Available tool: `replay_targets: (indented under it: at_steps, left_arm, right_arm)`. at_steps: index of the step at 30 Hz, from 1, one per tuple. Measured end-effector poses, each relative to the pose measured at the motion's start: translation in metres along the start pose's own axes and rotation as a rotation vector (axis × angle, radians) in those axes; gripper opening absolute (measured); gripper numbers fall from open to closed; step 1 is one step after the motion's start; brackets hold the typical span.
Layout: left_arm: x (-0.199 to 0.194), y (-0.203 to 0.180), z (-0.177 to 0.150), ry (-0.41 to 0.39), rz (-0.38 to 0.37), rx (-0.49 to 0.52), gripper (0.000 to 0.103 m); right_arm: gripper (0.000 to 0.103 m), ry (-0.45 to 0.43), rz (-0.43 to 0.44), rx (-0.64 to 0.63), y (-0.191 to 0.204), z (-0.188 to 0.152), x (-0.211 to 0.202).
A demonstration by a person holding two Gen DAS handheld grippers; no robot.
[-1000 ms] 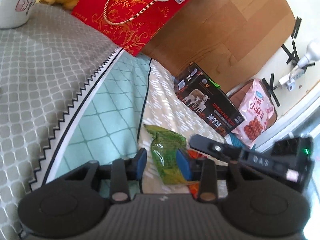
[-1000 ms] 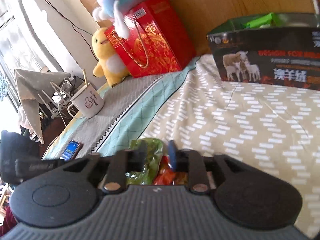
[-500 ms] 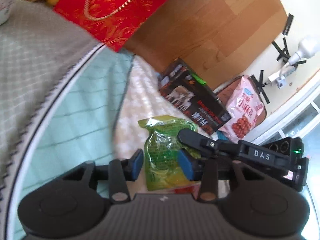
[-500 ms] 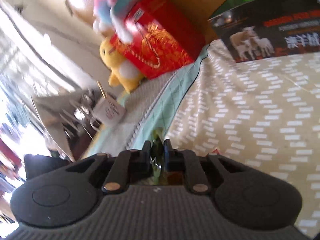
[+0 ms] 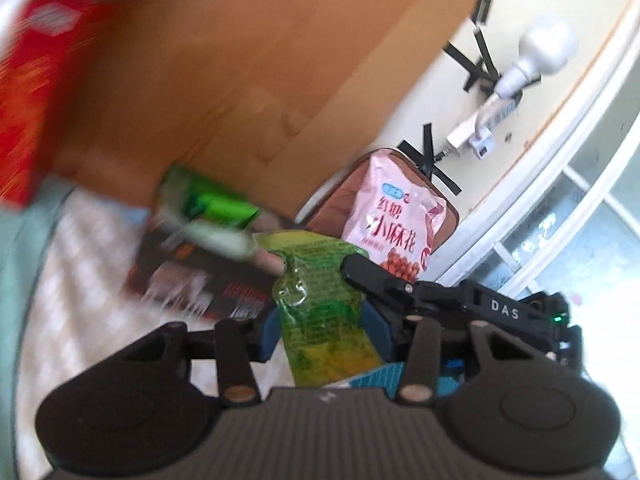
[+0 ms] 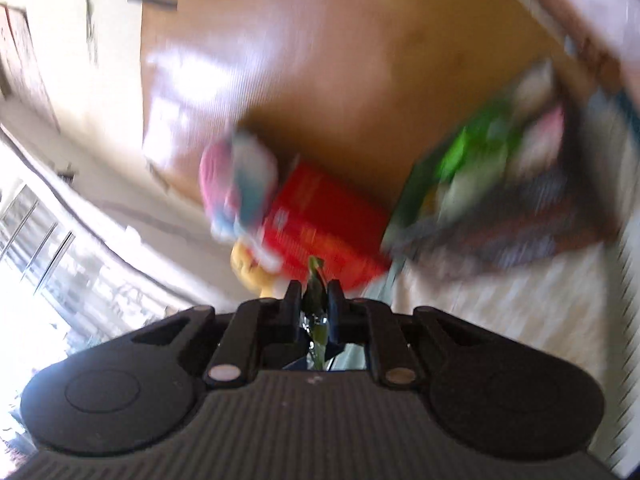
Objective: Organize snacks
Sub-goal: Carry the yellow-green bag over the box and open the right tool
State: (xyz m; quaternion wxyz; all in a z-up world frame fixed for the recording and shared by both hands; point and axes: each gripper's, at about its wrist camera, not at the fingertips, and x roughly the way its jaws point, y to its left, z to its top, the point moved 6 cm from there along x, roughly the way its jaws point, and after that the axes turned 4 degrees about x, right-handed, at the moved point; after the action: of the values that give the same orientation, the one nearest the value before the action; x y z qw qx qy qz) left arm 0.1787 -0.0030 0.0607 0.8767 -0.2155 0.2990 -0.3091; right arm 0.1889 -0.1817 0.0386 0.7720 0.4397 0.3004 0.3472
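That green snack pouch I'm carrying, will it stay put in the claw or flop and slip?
The green snack pouch looks like thin, creased film, so it will probably flop and swing. Its glossy surface may slip. The right claw pinches only an edge; the left claw looks open around it, so expect sag.

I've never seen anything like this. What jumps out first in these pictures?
A crinkly green plastic snack pouch hangs between the left claw's blue pads, pinched by the right claw. Behind it, a pink snack bag with red lettering leans by the wall, and a blurred red gift box sits farther back.
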Motion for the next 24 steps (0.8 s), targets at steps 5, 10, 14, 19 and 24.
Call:
replay_targets:
  at_steps: [5,10,14,19,24]
  left_arm:
    - [0.068,-0.008,0.024,0.037,0.030,0.046,0.044]
    - [0.114,0.006,0.029,0.056,0.099,0.052,0.045]
    - [0.127,0.017,0.026,0.063,0.207,0.090,0.050]
    - [0.103,0.012,0.024,0.034,0.176,0.094,0.051]
    - [0.041,0.002,0.012,-0.011,0.156,0.114,0.054]
  right_arm:
    - [0.017,-0.065,-0.130,-0.102,-0.018,0.047,0.007]
    - [0.022,-0.070,-0.218,-0.156,-0.050,0.072,0.025]
    - [0.030,-0.125,-0.403,-0.373,-0.054,0.068,0.039]
    - [0.040,-0.246,-0.450,-0.491,-0.035,0.052,0.022]
    - [0.042,-0.192,-0.382,-0.515,-0.013,0.020,-0.003]
